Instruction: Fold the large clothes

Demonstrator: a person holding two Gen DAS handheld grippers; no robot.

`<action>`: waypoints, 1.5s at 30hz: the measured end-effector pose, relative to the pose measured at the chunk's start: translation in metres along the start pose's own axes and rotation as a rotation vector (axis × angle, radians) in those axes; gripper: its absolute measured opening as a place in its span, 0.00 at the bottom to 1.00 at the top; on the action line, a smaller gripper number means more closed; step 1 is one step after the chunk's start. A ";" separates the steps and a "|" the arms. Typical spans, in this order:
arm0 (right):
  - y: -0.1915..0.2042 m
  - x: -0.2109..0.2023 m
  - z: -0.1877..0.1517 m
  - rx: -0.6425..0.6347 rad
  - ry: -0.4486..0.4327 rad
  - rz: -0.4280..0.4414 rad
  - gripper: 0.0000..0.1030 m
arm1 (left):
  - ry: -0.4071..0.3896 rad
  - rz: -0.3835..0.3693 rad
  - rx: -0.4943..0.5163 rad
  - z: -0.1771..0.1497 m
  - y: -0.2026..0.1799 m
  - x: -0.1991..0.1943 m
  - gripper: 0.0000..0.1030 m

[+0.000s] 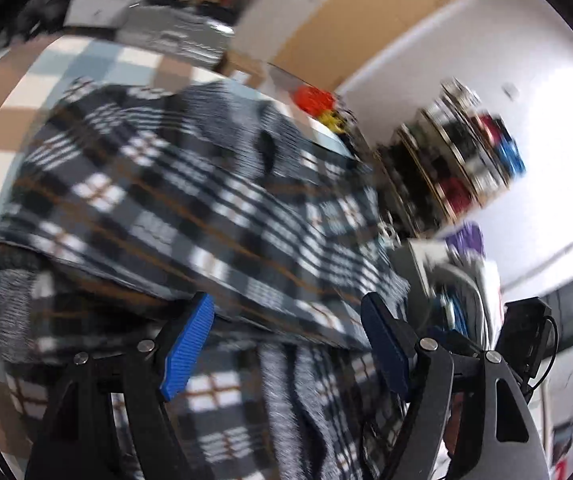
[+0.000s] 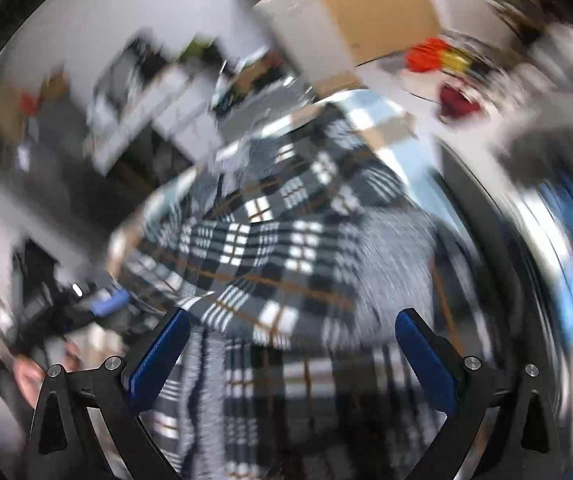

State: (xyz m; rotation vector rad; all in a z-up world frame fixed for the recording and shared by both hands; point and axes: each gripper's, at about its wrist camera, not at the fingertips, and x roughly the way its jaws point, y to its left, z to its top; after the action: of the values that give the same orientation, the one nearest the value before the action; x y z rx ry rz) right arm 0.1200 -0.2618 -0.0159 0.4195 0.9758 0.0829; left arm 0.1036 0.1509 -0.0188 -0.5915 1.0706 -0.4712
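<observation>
— Where do we have the plaid garment (image 1: 190, 200)?

— Heaped on the checked worktop (image 1: 14, 128), grey knit lining showing (both views are blurred).

— And our grippers?

— Our left gripper (image 1: 286, 320) stands wide apart over the cloth, pads pressing nothing. Our right gripper (image 2: 290, 332) is likewise spread above the plaid, holding nothing.

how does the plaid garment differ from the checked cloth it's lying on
The plaid garment is dark: black, grey and white bars with thin brown lines; the checked cloth under it is pale, with big white, light blue and tan squares. The garment is rumpled and partly folded over, with a fuzzy grey lining showing; the cloth lies flat. Both are check-patterned fabric.
</observation>
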 end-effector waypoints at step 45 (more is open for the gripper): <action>0.026 0.111 0.070 -0.367 0.173 -0.114 0.84 | 0.013 -0.388 -0.006 0.023 0.002 -0.020 0.70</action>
State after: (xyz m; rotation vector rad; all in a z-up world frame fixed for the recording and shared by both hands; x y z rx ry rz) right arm 0.2430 -0.2316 -0.0594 0.0188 1.1258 0.1942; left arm 0.1170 0.1697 0.0012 -0.8067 0.9710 -0.8099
